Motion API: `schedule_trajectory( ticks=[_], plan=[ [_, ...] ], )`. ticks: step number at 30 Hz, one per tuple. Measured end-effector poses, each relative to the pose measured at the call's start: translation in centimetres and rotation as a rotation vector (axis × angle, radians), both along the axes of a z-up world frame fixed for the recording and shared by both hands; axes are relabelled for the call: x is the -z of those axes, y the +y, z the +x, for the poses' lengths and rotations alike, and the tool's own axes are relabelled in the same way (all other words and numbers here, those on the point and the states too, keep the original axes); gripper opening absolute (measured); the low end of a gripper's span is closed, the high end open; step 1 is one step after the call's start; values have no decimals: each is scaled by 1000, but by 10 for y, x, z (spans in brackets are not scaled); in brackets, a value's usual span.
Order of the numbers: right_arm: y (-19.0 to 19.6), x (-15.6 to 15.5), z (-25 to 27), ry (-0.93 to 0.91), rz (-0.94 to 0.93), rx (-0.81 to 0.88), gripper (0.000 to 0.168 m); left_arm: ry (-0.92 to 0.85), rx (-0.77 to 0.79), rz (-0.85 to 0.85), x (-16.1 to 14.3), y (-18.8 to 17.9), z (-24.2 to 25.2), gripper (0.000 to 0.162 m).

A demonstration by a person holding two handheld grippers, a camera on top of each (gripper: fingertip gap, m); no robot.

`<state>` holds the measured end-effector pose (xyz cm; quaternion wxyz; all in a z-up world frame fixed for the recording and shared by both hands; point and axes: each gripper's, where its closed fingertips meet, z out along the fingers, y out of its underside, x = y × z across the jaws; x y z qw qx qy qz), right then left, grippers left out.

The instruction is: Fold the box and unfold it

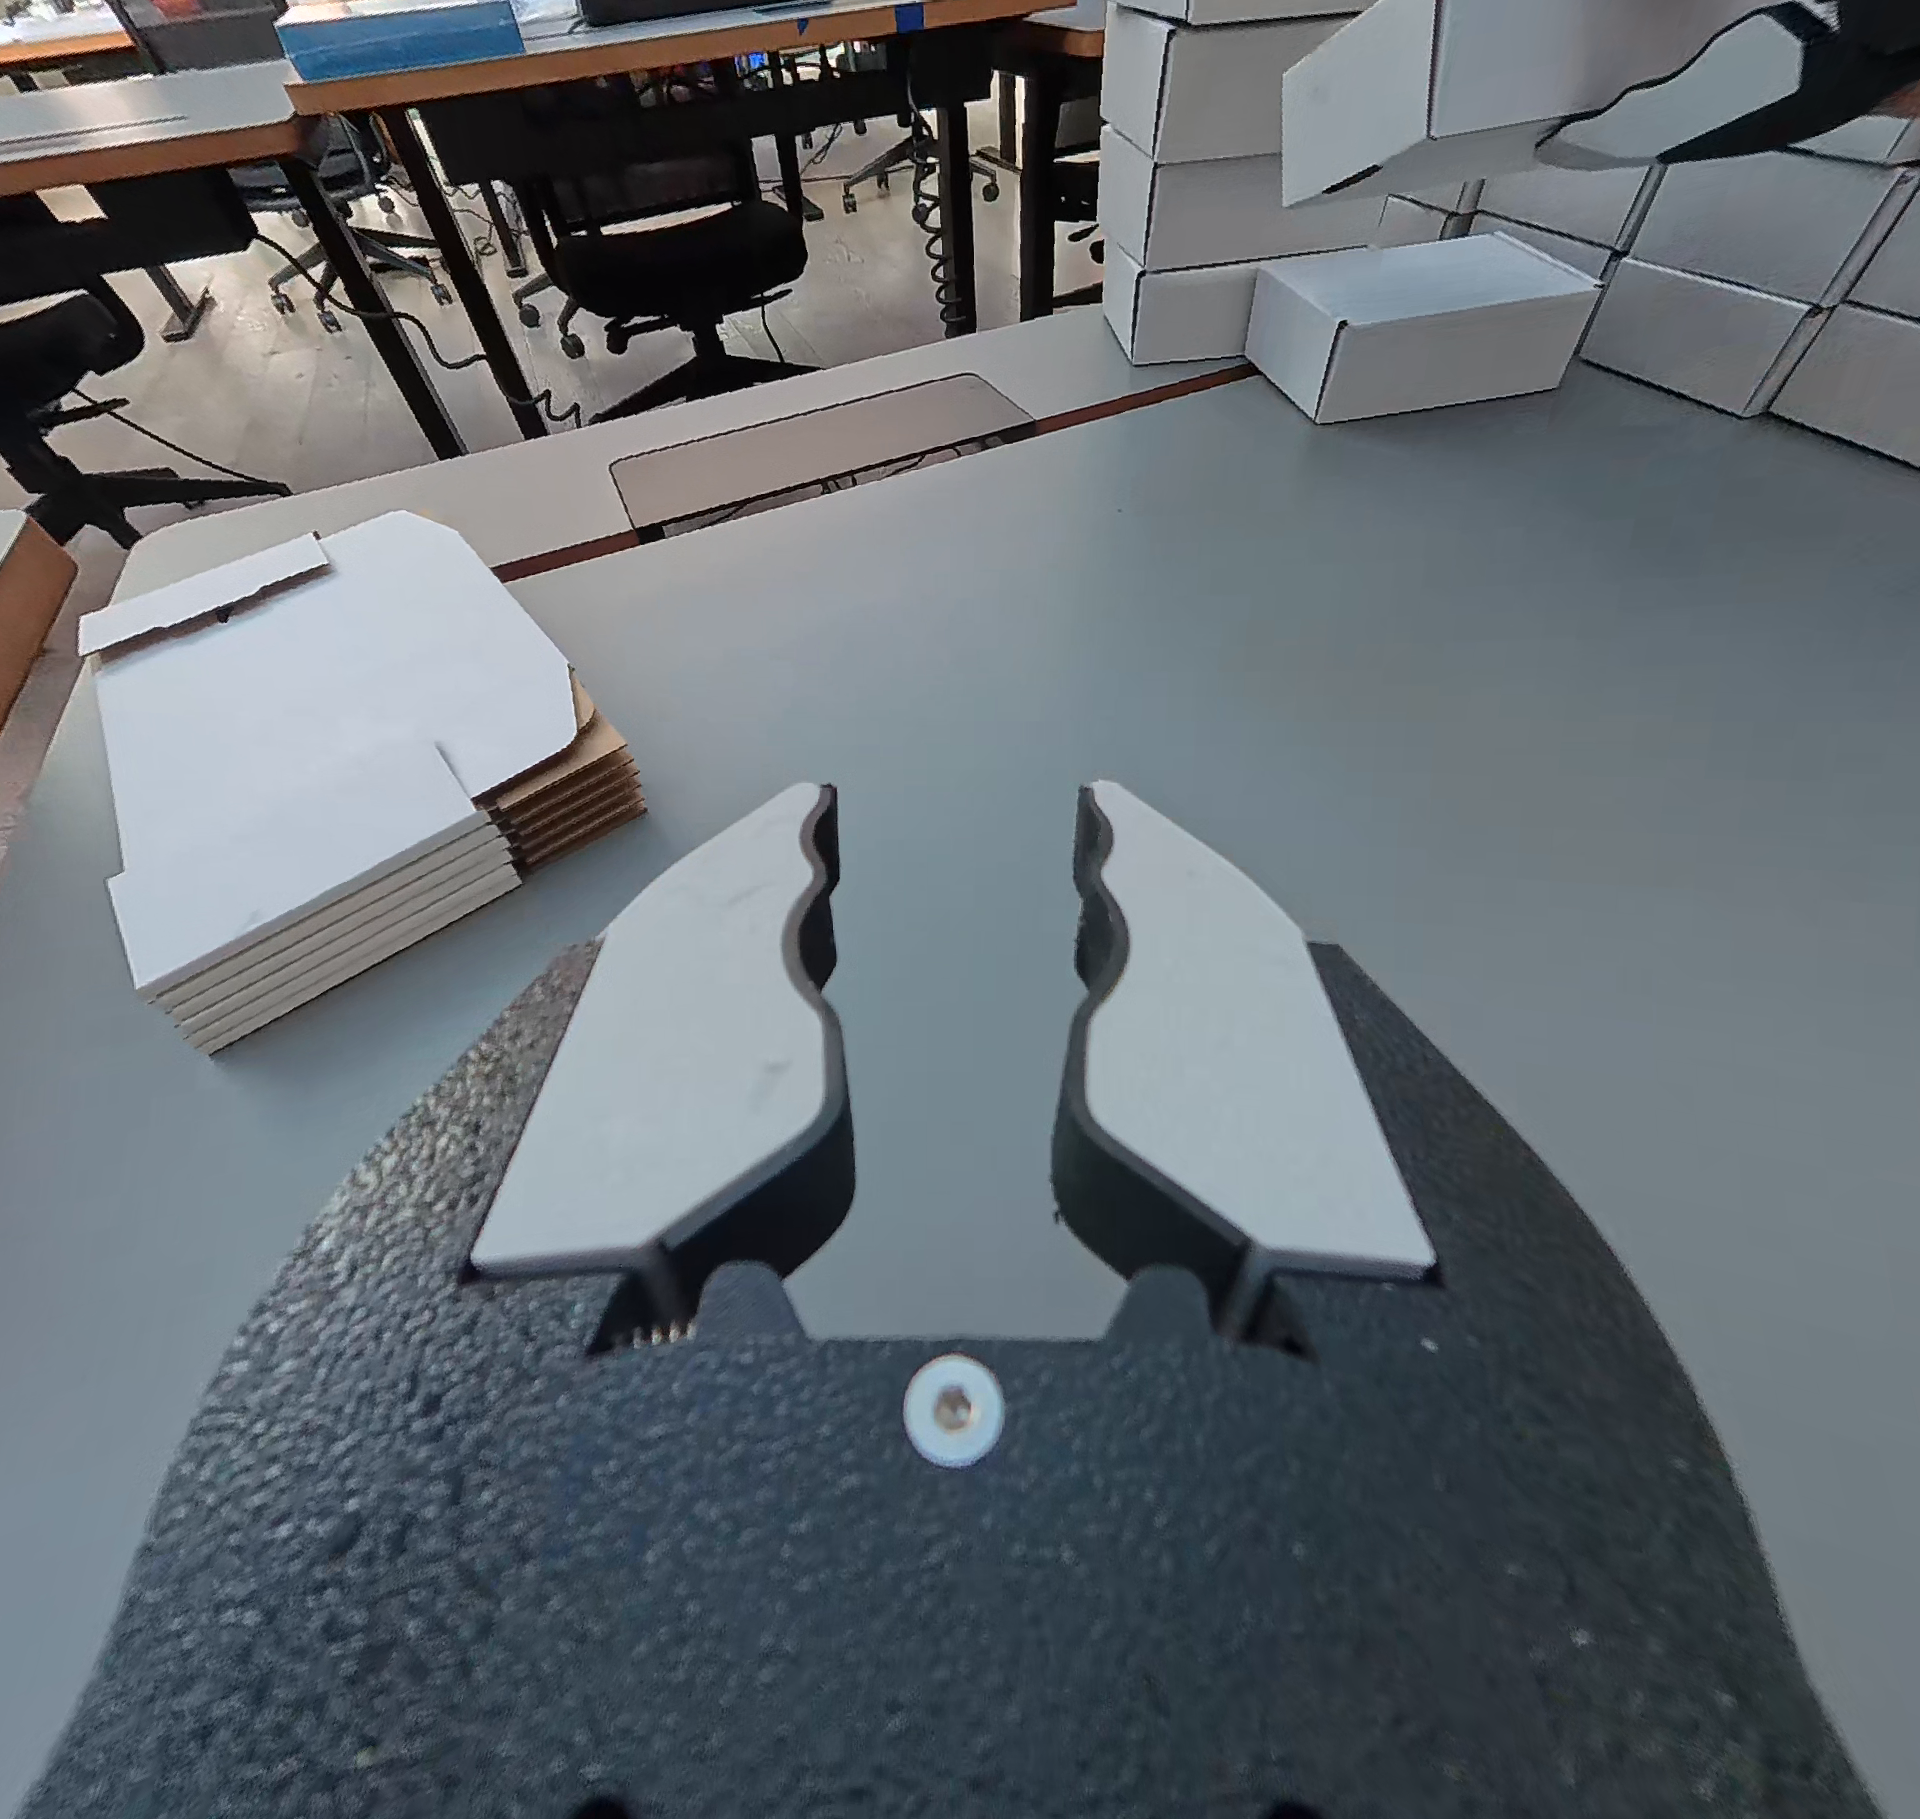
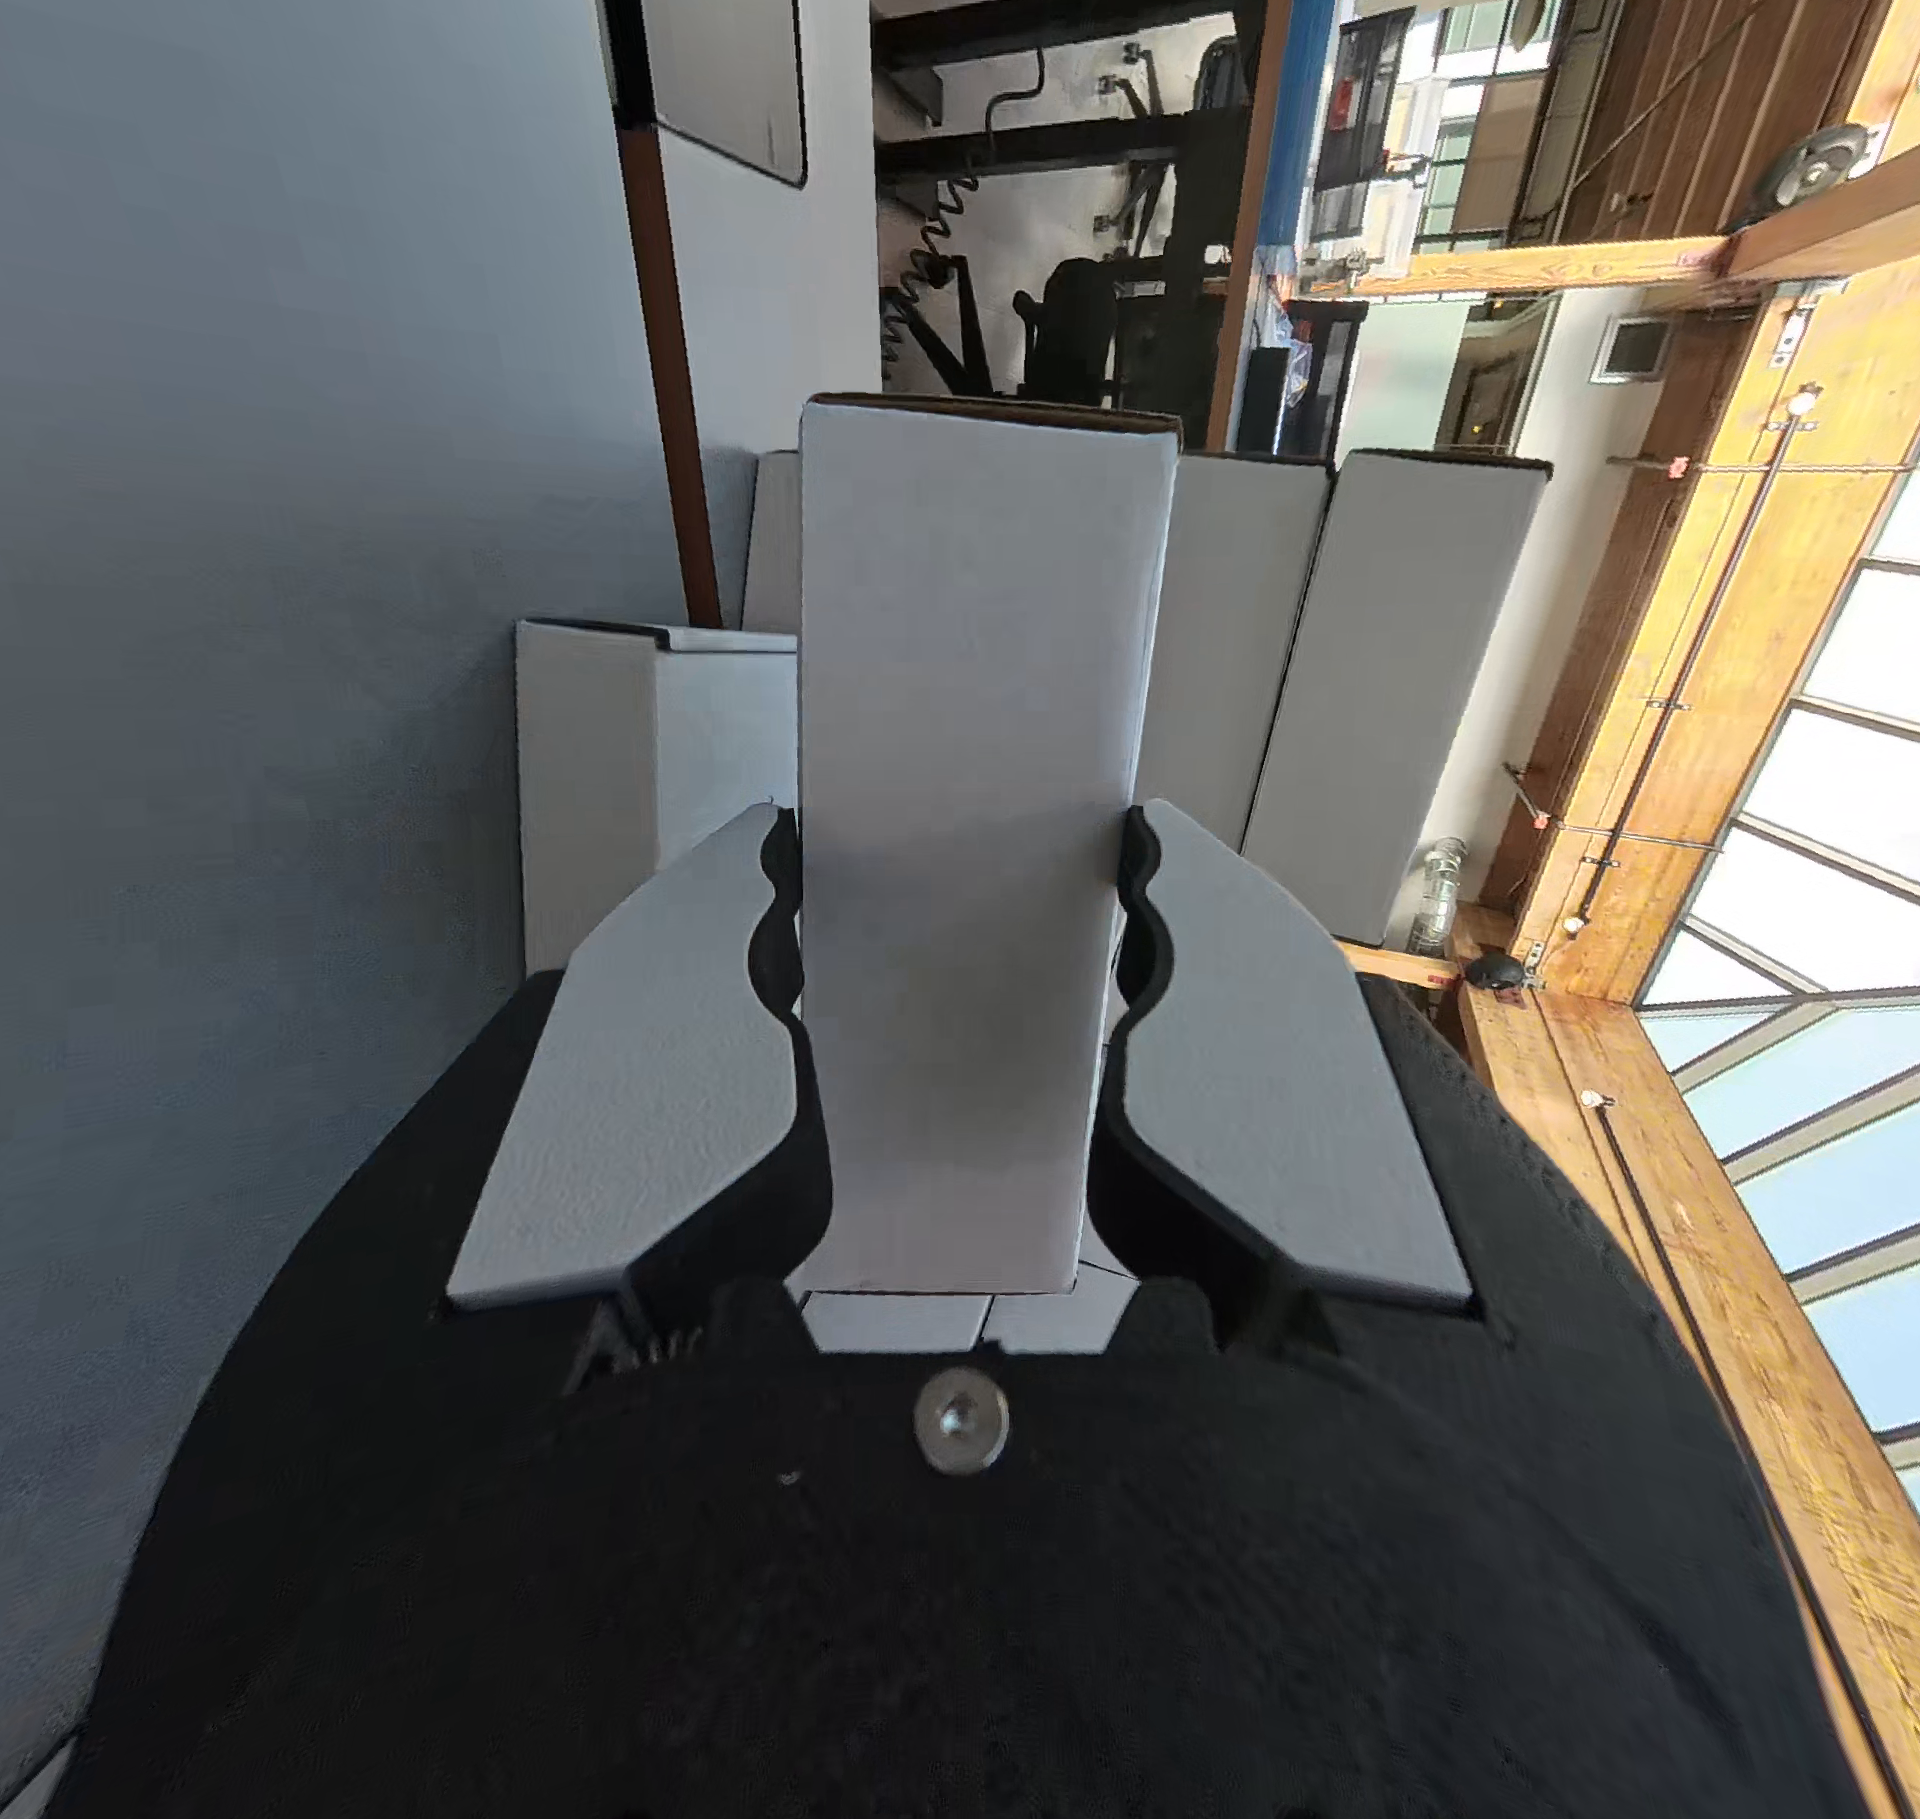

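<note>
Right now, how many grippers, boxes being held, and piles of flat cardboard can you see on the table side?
grippers: 2 (left gripper open and empty, right gripper shut on the box)
folded box being held: 1
pile of flat cardboard on the table: 1
total: 4
</note>
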<state>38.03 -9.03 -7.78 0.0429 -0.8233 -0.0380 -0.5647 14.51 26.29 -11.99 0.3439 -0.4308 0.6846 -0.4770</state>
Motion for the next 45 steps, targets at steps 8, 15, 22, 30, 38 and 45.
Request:
schedule_trajectory(
  ticks=[8, 15, 22, 30, 38, 45],
  plan=[
    [-45, 45, 47, -136, -79, -31, 60, 67, 15, 34, 27, -6, 7, 43],
    [-49, 56, 62, -166, -71, -13, 59, 100, 36, 28, 39, -12, 11, 43],
    [-52, 66, 65, -191, -29, -4, 59, 123, 58, 22, 45, -19, 10, 43],
    [-48, 78, 53, 14, 51, -17, 56, 143, 80, 31, 49, -25, 8, 45],
    [-44, 80, 48, 183, 147, -15, 60, 135, 84, 10, 45, -25, 7, 49],
    [-22, 60, 11, 200, 272, 27, 64, 14, -42, 238, 29, 24, 27, 58]
  ],
)
